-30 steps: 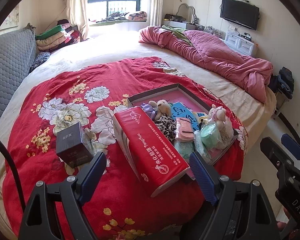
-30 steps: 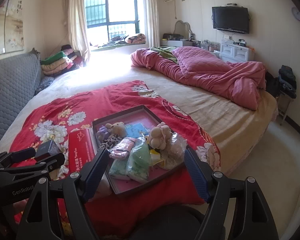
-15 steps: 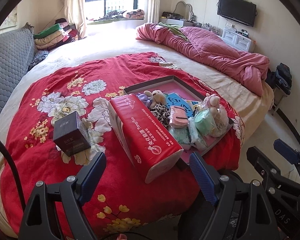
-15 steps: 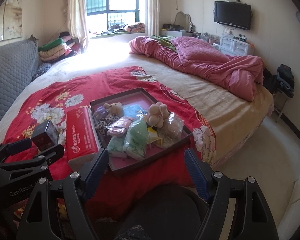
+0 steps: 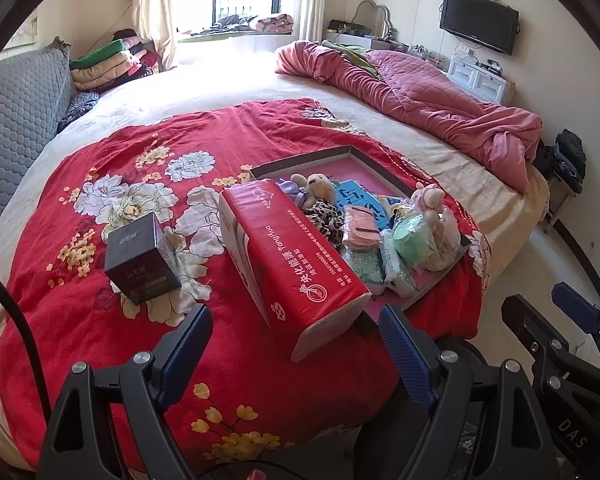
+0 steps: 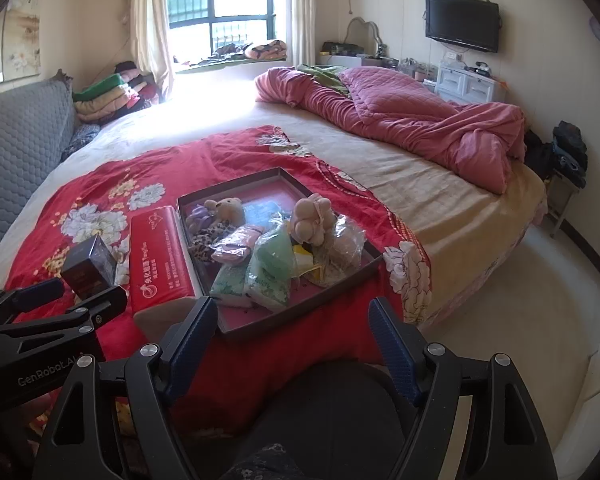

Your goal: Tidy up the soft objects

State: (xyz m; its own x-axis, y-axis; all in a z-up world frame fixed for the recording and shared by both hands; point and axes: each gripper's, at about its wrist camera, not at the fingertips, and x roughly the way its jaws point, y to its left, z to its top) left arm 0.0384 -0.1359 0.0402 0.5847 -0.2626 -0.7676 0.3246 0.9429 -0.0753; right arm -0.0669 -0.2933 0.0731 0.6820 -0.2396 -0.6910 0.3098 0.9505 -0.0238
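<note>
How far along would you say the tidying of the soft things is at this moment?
Barely begun. The soft toys and packets are piled loosely in the tray. Nothing is in hand: the left gripper and right gripper are both open and empty. The red tissue pack and dark box lie outside on the blanket.

A red blanket [image 5: 140, 152] bears white and yellow flowers; at its three o'clock lies a leopard-spotted toy [image 5: 325, 216] beside a mint-green pouch [image 5: 410, 236].

Bed [image 5: 228, 80] under red floral blanket [image 5: 100, 320]
</note>
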